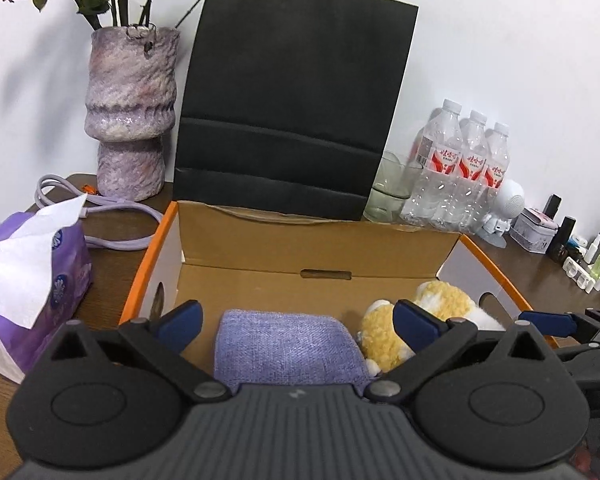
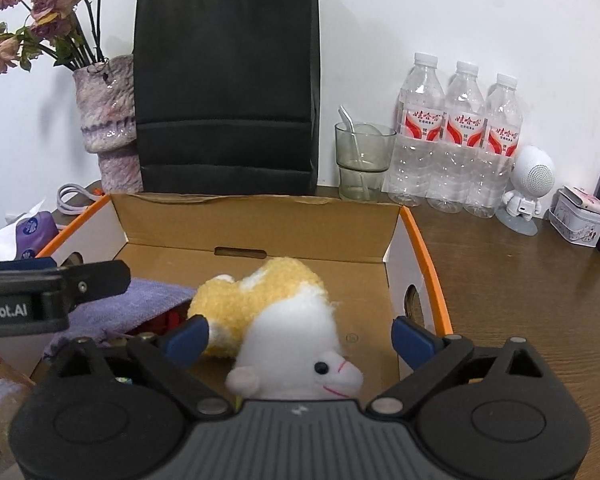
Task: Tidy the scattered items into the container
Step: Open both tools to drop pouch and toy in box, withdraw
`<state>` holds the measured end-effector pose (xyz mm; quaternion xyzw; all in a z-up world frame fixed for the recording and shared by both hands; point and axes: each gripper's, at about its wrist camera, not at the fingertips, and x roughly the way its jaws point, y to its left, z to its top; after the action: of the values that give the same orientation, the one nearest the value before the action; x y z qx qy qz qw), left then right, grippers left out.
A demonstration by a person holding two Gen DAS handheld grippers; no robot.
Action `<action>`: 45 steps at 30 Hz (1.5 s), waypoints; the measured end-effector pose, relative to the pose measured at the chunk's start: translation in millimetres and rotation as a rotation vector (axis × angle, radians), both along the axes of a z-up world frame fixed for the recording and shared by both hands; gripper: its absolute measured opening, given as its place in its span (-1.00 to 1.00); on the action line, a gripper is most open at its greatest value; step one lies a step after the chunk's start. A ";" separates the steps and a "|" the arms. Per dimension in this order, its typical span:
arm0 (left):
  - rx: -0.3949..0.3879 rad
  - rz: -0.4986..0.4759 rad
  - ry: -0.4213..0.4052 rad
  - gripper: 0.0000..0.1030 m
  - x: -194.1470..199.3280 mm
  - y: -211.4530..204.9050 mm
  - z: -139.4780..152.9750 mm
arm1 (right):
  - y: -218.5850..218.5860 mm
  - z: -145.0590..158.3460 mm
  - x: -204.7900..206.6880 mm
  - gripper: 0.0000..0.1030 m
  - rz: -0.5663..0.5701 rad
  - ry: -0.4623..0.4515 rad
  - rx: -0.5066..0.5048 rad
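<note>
An open cardboard box (image 1: 320,256) with orange rims stands on the brown table; it also shows in the right wrist view (image 2: 260,224). Inside lie a folded purple cloth (image 1: 288,348) on the left and a yellow and white plush toy (image 1: 428,320) on the right. The right wrist view shows the plush toy (image 2: 284,316) and the purple cloth (image 2: 132,304) too. My left gripper (image 1: 296,322) is open above the cloth. My right gripper (image 2: 300,334) is open, with the plush lying between its fingers in the box. Neither grips anything.
A black paper bag (image 1: 292,100) stands behind the box. A purple vase (image 1: 132,112) with dried flowers and a tissue pack (image 1: 28,280) are on the left. A glass cup (image 2: 362,160), three water bottles (image 2: 460,136), a white figure (image 2: 528,192) and small tins are on the right.
</note>
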<state>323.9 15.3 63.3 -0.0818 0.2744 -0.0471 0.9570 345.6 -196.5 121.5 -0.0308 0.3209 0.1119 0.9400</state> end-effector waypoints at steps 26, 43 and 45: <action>0.142 -0.027 -0.159 1.00 -149.8 39.4 28.5 | -52.6 23.6 -132.8 1.00 0.017 -0.087 0.032; 0.093 -0.064 0.012 1.00 -204.5 47.5 -27.4 | -41.8 -36.1 -211.3 1.00 0.029 0.034 0.016; 0.088 -0.078 0.029 1.00 -205.3 41.3 -32.7 | -31.0 -38.5 -219.1 1.00 0.051 0.021 0.001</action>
<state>118.5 56.7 30.6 -0.0297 0.2930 -0.0711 0.9530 126.4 -227.5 83.0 -0.0374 0.3298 0.1365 0.9334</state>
